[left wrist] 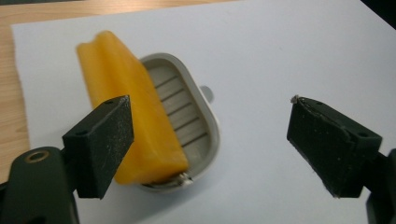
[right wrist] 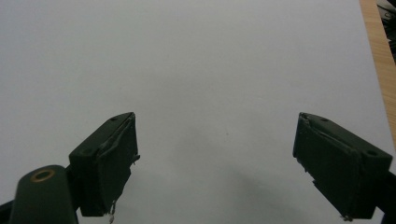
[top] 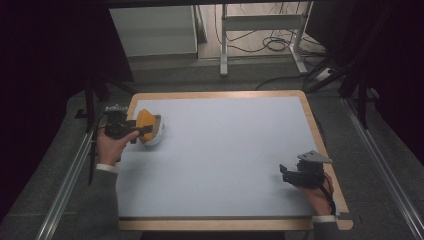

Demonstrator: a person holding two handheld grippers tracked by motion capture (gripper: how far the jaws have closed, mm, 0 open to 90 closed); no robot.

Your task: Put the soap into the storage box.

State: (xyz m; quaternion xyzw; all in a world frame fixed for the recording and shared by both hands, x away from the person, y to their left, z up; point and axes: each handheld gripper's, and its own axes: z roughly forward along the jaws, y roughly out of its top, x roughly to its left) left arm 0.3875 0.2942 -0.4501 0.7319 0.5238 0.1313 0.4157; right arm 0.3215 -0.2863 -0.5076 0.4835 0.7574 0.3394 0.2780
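Left gripper sits at the far-left corner of the worktop, a wooden-edged board covered by a pale grey-white sheet. Jaws stand wide apart, nothing clamped between them. No earlier picture to compare against, so only the present spread is reported.

Yellow-orange block of soap, oblong with a groove along its top edge, lies tilted in a small white oval plastic soap dish with ribbed slats on its floor. Soap leans against the dish's left rim and covers roughly half of the slats; the right half of the dish floor is bare. In the left gripper view the left jaw overlaps the lower part of the soap; cannot tell whether the pad touches it. The right jaw is well clear of the dish, over bare sheet.

High view: soap and dish sit near the far-left corner of the sheet, just beside the left gripper, which the left hand grips.

Right gripper rests near the right edge of the worktop, towards the near side, held by the right hand. Right gripper view shows its jaws also fully spread, over bare sheet, holding nothing. It is well apart from the soap and dish.
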